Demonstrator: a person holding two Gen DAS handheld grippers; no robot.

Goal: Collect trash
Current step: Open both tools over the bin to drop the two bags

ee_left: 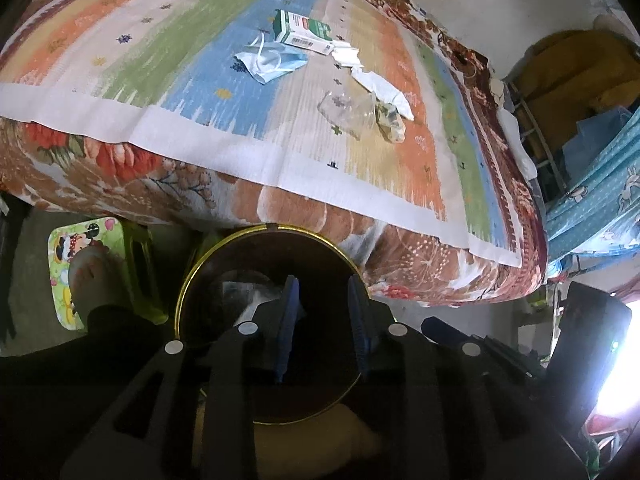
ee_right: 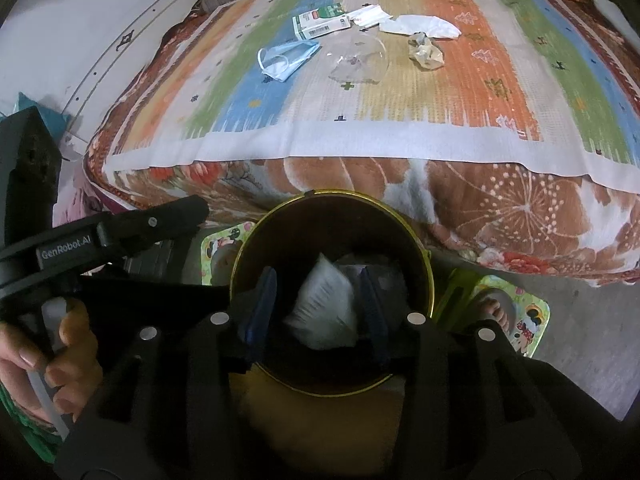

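A dark bin with a gold rim stands on the floor against the bed. My left gripper hangs over its mouth, open, with nothing between its blue pads. My right gripper is also over the bin and open; a crumpled white bag lies inside below it, clear of the pads. On the striped bed cover lie a blue face mask, a green-and-white box, a white tissue, a clear plastic bag and a crumpled wrapper.
The floral bed edge overhangs just behind the bin. A person's bare feet rest on green cartoon-print stools on either side of it. A hand holds the left gripper's handle. Blue cloth hangs at the right.
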